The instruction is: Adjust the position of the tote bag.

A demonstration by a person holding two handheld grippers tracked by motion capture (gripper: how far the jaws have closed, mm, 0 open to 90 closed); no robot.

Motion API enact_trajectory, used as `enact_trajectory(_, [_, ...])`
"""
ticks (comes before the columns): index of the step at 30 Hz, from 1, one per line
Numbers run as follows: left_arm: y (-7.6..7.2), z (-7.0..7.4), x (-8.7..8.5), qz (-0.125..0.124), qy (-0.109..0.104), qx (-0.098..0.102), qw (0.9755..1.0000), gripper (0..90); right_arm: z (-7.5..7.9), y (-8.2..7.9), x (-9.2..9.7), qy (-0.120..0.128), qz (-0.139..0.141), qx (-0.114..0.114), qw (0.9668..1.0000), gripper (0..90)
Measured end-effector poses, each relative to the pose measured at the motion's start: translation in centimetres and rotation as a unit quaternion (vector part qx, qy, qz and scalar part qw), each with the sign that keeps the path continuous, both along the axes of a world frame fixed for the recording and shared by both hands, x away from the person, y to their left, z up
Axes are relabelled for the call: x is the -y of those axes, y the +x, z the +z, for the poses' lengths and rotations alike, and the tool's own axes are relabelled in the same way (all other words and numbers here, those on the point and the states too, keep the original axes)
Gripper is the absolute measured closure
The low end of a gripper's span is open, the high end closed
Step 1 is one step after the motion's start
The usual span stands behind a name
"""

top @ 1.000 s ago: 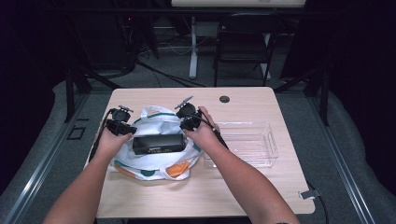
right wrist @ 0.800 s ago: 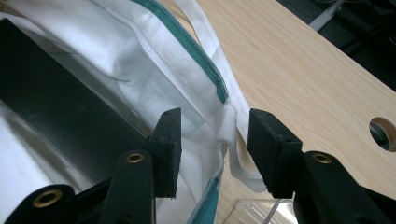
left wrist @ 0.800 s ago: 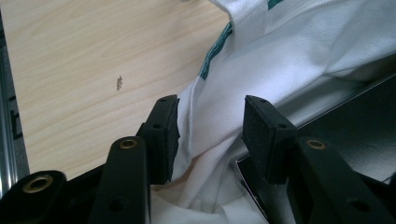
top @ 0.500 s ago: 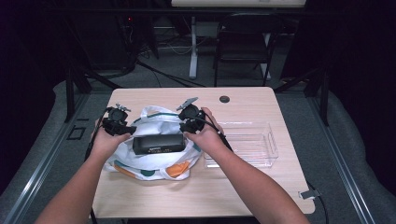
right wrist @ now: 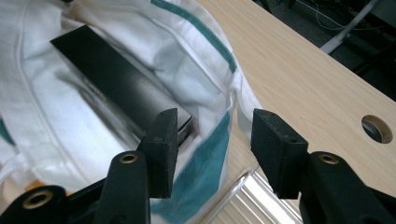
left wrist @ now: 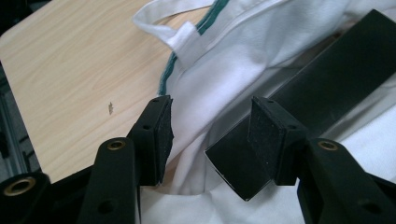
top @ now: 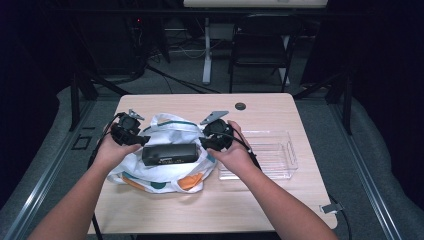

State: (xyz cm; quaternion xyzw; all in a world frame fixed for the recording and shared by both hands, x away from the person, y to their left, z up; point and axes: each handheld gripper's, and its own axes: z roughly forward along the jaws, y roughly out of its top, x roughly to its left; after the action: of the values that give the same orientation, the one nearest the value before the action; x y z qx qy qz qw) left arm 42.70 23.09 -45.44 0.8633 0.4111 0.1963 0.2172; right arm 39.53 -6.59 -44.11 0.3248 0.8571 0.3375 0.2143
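Observation:
A long black box lies flat among the folds of a white cloth bag with teal and orange patches, at the table's middle. My left gripper is at the box's left end and my right gripper at its right end. In the left gripper view the left gripper is open and has just been opening; the box end and bag fabric lie between the pads, which press on nothing. The right gripper is open too and has just been opening, over the bag's teal-edged rim beside the box.
A clear plastic tray sits right of the bag, under my right wrist. A round cable hole is in the table near its far edge. Bare wood lies in front of the bag. A chair and desk legs stand beyond the table.
My right gripper has moved to the right, off the box's end. The left gripper has lifted a little. The box and bag lie where they were.

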Motion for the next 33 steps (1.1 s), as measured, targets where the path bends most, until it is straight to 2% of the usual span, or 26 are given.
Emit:
enact_trajectory(2, [-0.2,0.1,0.3,-0.012,0.007,0.004,0.9999,49.0,0.0,-0.5,0.5,0.003,0.001,-0.001,1.0,51.4])
enact_trajectory(11, [-0.7,0.5,1.4,-0.049,0.025,-0.015,0.9984,49.2,-0.1,-2.3,2.4,0.015,0.012,-0.024,0.9995,50.9])
enact_trajectory(19, [-1.0,0.8,2.3,-0.079,0.042,-0.019,0.9958,49.3,-0.6,-3.5,4.6,0.031,0.006,-0.025,0.9992,50.5])
enact_trajectory(21, [-1.0,0.9,2.4,-0.087,0.041,-0.022,0.9951,49.6,-0.7,-3.8,5.2,0.033,0.005,-0.029,0.999,50.5])
enact_trajectory(26, [-1.1,0.9,2.7,-0.109,0.069,-0.017,0.9915,49.7,-1.0,-4.3,6.5,0.039,-0.003,-0.03,0.9988,50.6])
enact_trajectory(29, [-1.3,0.8,2.8,-0.129,0.089,-0.01,0.9877,49.6,-1.1,-4.7,7.0,0.049,-0.007,-0.03,0.9983,50.6])
enact_trajectory(30, [-1.3,0.8,2.9,-0.138,0.098,-0.006,0.9855,49.3,-1.1,-4.8,7.1,0.049,-0.007,-0.03,0.9983,50.6])
enact_trajectory(33, [-1.2,0.6,2.9,-0.144,0.107,-0.016,0.9836,49.3,-1.0,-5.2,7.5,0.051,-0.007,-0.031,0.9982,50.7])
